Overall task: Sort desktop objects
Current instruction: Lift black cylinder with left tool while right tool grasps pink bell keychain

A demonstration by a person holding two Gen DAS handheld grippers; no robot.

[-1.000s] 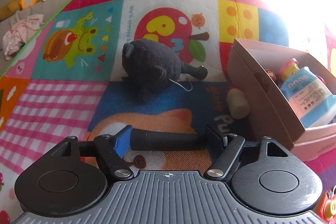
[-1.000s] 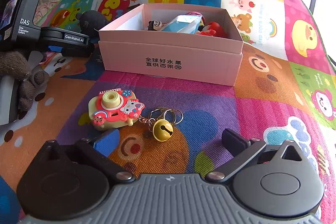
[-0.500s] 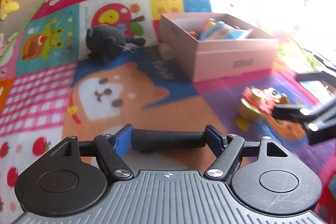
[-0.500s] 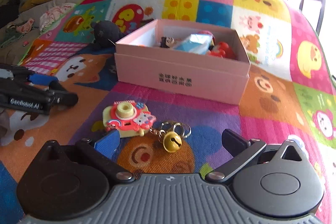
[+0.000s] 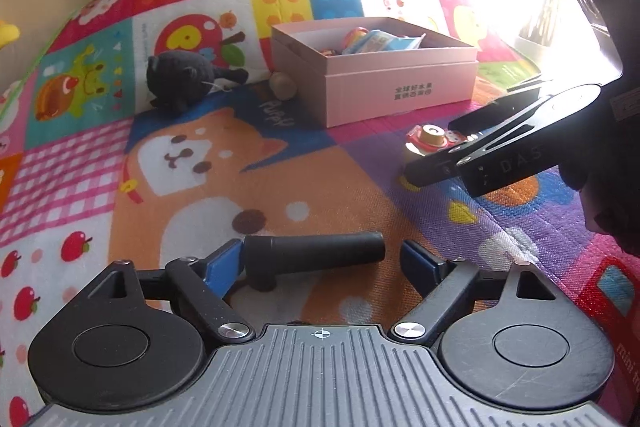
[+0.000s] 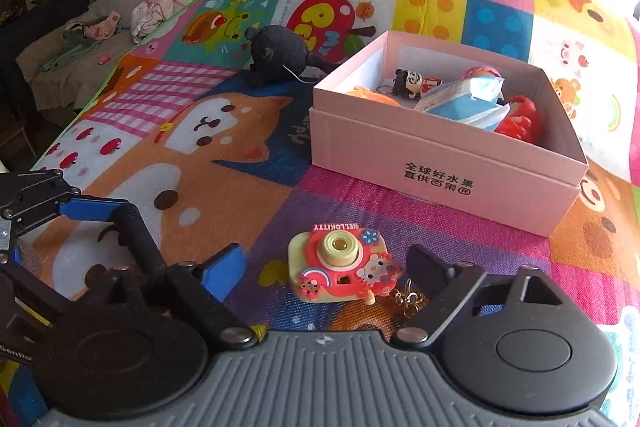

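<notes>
A black cylinder (image 5: pixel 314 253) lies on the mat between the fingers of my left gripper (image 5: pixel 328 263); the left pad touches its end and a gap shows at the right pad. It also shows in the right wrist view (image 6: pixel 138 241). My right gripper (image 6: pixel 326 271) is open around a red and yellow toy camera (image 6: pixel 342 263) with a keychain. The camera also shows in the left wrist view (image 5: pixel 428 141), partly hidden by the right gripper. A pink box (image 6: pixel 440 167) with several toys stands behind it.
A black plush toy (image 5: pixel 180 79) and a small beige piece (image 5: pixel 282 85) lie left of the pink box (image 5: pixel 380 95). The colourful play mat (image 6: pixel 200 155) covers the whole surface. Plush toys and clothes lie beyond its far left edge.
My left gripper pulled back from the plush with the cylinder, lowered to the mat and opened at the right pad. My right gripper moved forward and now straddles the toy camera.
</notes>
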